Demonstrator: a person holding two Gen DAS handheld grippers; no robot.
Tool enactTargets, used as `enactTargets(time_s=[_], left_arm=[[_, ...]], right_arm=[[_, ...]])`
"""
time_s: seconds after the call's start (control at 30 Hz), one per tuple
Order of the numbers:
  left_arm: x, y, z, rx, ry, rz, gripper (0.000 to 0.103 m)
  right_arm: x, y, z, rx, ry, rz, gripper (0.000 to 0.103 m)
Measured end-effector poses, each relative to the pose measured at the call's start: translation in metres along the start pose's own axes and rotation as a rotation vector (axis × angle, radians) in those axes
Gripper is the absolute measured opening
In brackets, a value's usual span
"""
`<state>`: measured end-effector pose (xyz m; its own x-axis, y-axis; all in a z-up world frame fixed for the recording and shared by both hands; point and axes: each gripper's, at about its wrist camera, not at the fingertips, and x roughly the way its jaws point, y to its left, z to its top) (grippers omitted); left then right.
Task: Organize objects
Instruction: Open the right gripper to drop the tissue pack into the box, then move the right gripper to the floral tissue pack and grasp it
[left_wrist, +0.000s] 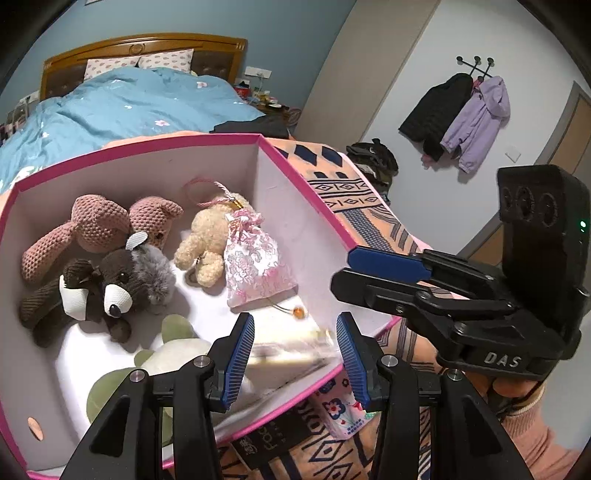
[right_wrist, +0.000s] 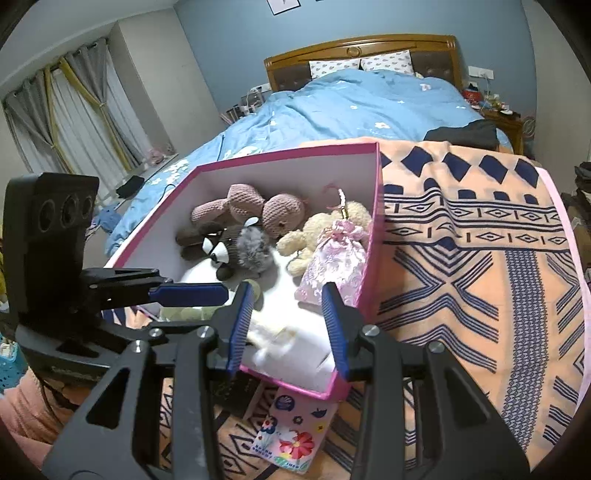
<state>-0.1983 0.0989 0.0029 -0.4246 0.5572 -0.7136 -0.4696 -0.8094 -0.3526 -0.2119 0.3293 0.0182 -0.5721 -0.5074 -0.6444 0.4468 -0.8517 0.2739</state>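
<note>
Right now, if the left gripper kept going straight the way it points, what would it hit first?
Probably the blurred white item between the left gripper fingers, inside the pink box; depth is unclear.

I'm wearing pink knit sleeves (left_wrist: 532, 439). My left gripper (left_wrist: 295, 354) is showing black angular arms, silver screws (left_wrist: 201, 361) and ribbed blue pads (left_wrist: 240, 358). My right gripper (right_wrist: 286, 328) is looking the same: black frame, blue pads (right_wrist: 334, 328). Above its white "DAS" lettering (left_wrist: 502, 359), a black block is carrying three round holes and glowing with a green light (left_wrist: 583, 223).
</note>
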Motion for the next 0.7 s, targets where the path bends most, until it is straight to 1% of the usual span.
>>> enactTargets(time_s=[0.13,0.23,0.37,0.4,0.47,0.5,0.6,0.7], left_arm=[[-0.006,0.003,-0.005,-0.002,-0.030,0.017,0.046],[-0.017,0.000,-0.013,0.011,-0.069,0.027,0.051],[-0.043,-0.009,-0.028,0.053,-0.149,0.031,0.060],[-0.050,-0.013,-0.033,0.072,-0.171,0.028,0.061],[-0.063,-0.020,-0.042,0.094,-0.204,0.013,0.068],[-0.067,-0.023,-0.046,0.103,-0.213,0.004,0.069],[-0.072,-0.032,-0.063,0.130,-0.209,-0.022,0.069],[-0.064,-0.039,-0.080,0.139,-0.172,-0.052,0.069]], right_arm=[[-0.009,0.001,-0.006,-0.003,-0.023,0.015,0.041],[-0.021,0.001,-0.013,-0.004,-0.052,0.036,0.043],[-0.038,0.004,-0.024,-0.007,-0.084,0.071,0.048],[-0.044,0.005,-0.030,-0.008,-0.092,0.087,0.049],[-0.050,0.007,-0.037,-0.012,-0.094,0.112,0.050],[-0.052,0.008,-0.043,-0.014,-0.090,0.117,0.050],[-0.051,0.007,-0.058,-0.010,-0.064,0.116,0.051],[-0.039,-0.002,-0.073,0.033,-0.017,0.109,0.051]])
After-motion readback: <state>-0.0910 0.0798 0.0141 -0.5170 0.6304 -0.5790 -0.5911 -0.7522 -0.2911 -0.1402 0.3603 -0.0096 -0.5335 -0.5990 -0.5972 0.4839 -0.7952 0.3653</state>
